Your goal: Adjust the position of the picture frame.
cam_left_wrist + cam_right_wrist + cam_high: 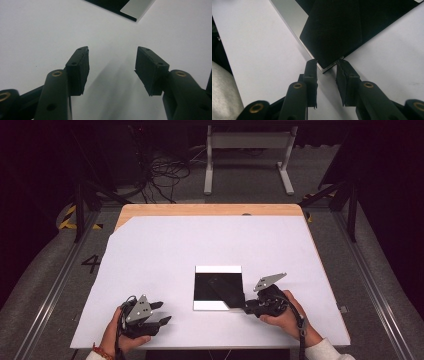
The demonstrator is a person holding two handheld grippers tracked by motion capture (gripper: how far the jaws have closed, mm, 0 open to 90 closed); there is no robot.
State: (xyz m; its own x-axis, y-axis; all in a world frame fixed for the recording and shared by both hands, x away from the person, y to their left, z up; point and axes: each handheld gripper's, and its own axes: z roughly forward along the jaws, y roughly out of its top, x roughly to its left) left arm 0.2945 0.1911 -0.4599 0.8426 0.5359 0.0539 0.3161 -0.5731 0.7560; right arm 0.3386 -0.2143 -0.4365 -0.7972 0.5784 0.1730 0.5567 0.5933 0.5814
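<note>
Here the left gripper [161, 312] rests open and empty on the white table [150, 255]. Mid-table lies a black sheet [218, 287], one corner folded over. The right gripper [326, 64] brackets that corner, jaws parted, not pinching. Likely mid-fold; next, a fresh grip.
</note>
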